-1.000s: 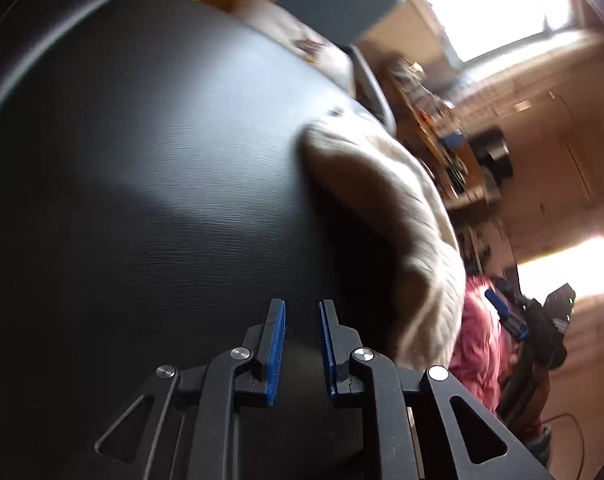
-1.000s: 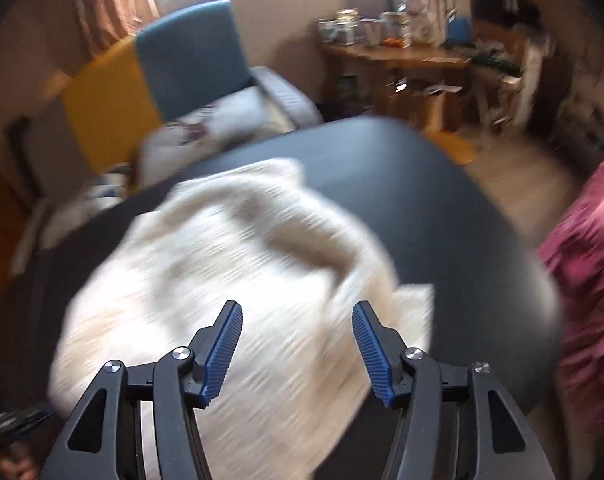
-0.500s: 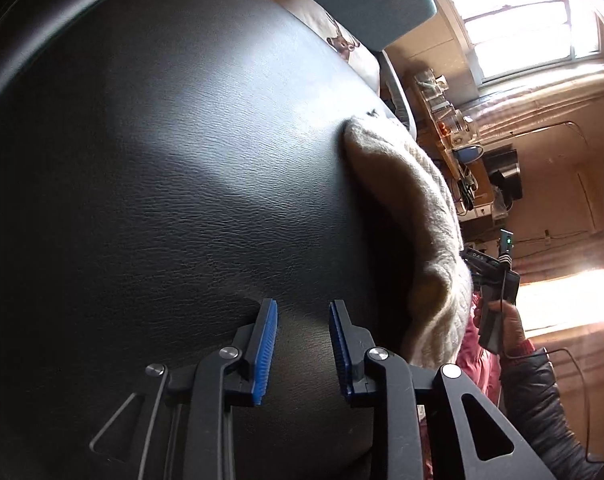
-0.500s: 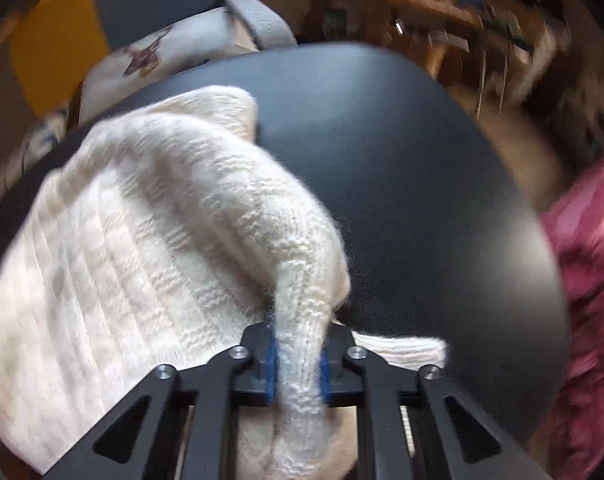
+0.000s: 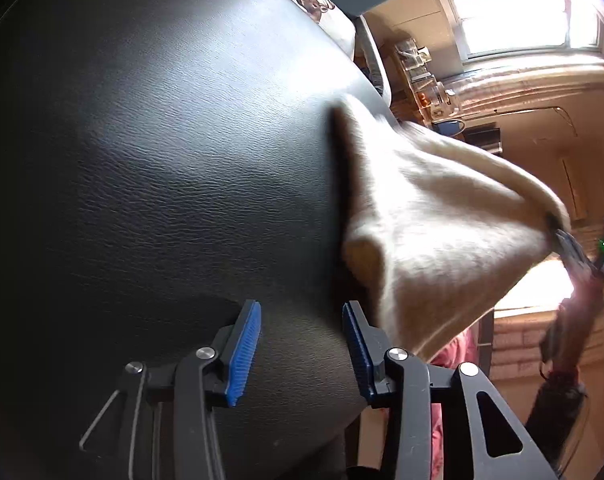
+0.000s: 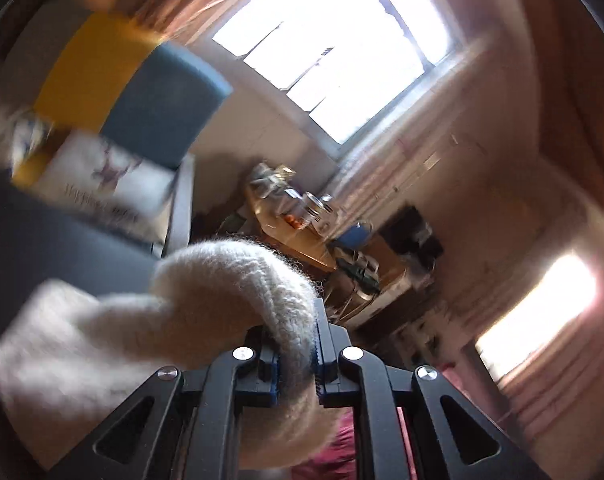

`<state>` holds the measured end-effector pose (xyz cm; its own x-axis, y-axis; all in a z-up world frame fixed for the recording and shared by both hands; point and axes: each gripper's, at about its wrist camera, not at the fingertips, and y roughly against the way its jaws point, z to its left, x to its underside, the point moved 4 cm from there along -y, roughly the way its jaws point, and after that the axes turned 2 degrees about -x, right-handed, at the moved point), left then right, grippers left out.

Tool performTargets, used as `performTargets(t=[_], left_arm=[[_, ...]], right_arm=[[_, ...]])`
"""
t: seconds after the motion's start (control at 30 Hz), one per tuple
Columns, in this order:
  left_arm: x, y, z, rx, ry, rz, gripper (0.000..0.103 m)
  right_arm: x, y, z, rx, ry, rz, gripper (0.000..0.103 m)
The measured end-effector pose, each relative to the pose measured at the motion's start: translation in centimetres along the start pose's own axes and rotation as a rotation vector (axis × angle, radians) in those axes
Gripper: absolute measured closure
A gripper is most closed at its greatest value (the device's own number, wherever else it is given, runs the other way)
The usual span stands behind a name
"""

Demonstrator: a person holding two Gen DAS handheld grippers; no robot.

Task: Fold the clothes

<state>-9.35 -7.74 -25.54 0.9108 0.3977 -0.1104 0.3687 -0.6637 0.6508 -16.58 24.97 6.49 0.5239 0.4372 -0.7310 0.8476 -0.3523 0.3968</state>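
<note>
The right gripper (image 6: pixel 295 364) is clamped on a fold of the cream knitted sweater (image 6: pixel 205 312), its blue pads pressed into the thick wool on both sides. From that pinch the knit bulges up over the jaws and trails away to the lower left of the right wrist view, blurred by motion.

The left gripper (image 5: pixel 302 354) has its jaws parted with nothing between them; they have just been opening. Its blue-lined fingers (image 5: pixel 243 354) hover over bare black tabletop (image 5: pixel 161 160), and the right-hand finger stands just beside the sweater's hanging lower edge; whether it touches it I cannot tell.

In the left wrist view the sweater (image 5: pixel 434 224) is stretched out like a tent: one end rests on the table near its far edge, and the other is drawn up and to the right, off the table, to the right gripper (image 5: pixel 564 240), which pinches its tip. Its long axis thus runs from the tabletop toward the upper right, with the lower hem sagging below that line.

Beyond the table stand a blue and yellow armchair (image 6: pixel 161 100) with a printed cushion (image 6: pixel 105 184), a cluttered wooden desk (image 6: pixel 302 220), and a bright window (image 6: pixel 334 48). A magenta cloth (image 5: pixel 450 360) shows under the sweater's hem.
</note>
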Motion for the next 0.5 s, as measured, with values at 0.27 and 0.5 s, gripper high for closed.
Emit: performTargets(t=[0.27,0.5], left_arm=[[-2.5,-3.5,-3.8,0.083,0.066,0.054,0.057],[-2.9,-9.1,-7.8,0.196,0.178,0.164,0.055]], right_arm=[[2.5,-2.2,-2.8,-0.228,-0.209,0.115,0.092],[7.2,-5.5,-1.9,-0.132,-0.143,0.236,0.091]])
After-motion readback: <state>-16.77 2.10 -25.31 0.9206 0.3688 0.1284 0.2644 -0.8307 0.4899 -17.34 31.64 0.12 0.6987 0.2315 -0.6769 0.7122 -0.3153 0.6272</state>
